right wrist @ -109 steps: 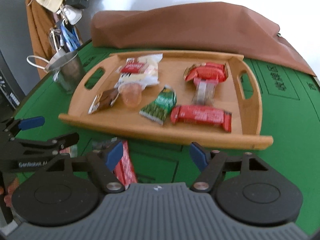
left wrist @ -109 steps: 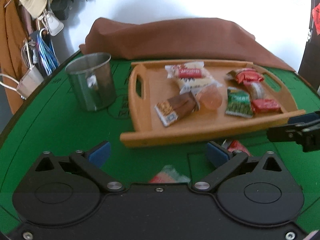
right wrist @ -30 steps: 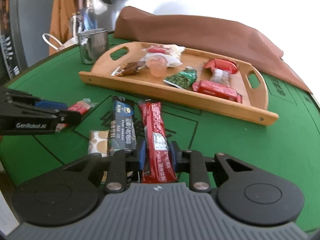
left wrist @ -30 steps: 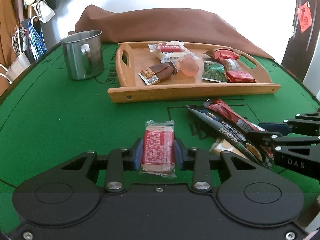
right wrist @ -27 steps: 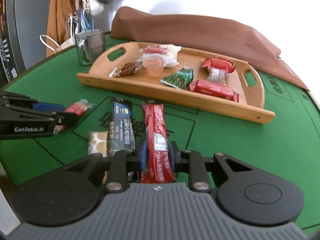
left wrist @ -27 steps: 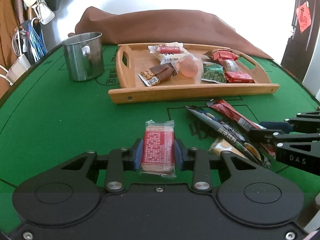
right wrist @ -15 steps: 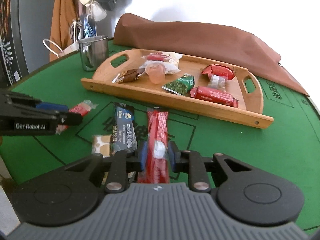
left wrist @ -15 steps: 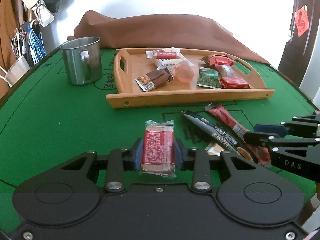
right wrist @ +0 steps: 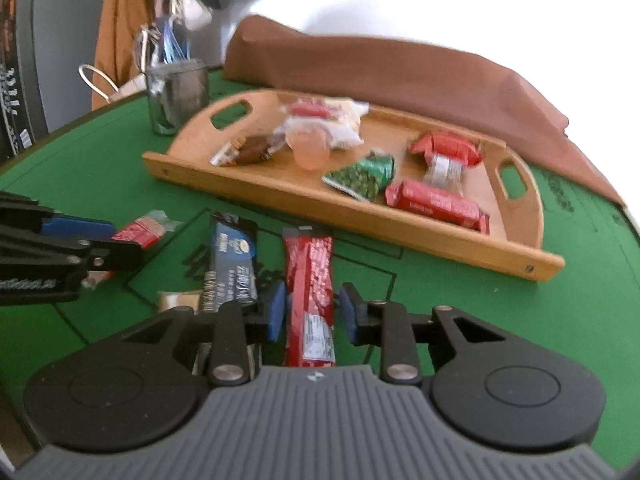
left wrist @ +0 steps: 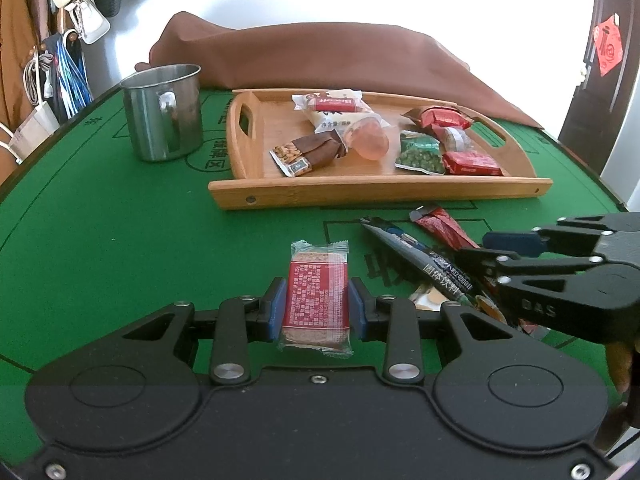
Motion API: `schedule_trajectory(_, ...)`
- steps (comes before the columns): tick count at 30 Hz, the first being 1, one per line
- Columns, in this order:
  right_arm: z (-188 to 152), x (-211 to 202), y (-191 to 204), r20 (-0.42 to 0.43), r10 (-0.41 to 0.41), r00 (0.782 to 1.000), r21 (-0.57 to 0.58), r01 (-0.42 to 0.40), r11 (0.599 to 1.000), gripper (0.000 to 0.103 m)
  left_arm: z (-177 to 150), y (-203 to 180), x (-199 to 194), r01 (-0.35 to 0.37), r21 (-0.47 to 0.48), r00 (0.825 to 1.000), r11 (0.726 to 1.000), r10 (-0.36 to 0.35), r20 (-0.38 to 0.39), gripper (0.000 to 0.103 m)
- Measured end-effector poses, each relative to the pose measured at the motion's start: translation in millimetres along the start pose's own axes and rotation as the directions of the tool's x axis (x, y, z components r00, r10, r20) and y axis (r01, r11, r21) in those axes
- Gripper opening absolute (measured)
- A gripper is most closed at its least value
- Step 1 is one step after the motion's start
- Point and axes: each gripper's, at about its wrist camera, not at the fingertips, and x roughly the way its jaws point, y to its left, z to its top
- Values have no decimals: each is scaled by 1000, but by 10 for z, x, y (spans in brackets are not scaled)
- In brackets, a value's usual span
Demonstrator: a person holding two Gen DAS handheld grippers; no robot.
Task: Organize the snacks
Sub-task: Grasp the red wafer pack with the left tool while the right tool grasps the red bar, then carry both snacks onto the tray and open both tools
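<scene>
The left gripper [left wrist: 316, 314] tilts down toward the bench, its blue pads [left wrist: 277, 314] clamped on a red cracker packet [left wrist: 316, 298]. At its three o'clock, the right gripper [right wrist: 310, 312] tilts likewise, jaws opening around a long red bar [right wrist: 310, 292].

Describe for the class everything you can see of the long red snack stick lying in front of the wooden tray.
The long red snack stick is a narrow, glossy red foil-like packet with white print and a pale label near its close end. It lies flat on the green table, outside the wooden tray, one end pointing toward it. A dark blue stick packet lies beside it. It sits between the right gripper fingers, whose jaws are opening, with visible gaps at both pads.
</scene>
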Motion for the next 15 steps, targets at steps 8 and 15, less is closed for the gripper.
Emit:
schedule_trajectory(8,27,-22,6,-11,8,1000,19,-8,1000,23,36,-21,3,13,-13,1000,1000,-13,13,32)
schedule_trajectory(15,65,-204,-109,17,-4,1000,53,3,999,23,105,-39,-51,21,-11,999,1000,-20,39,32)
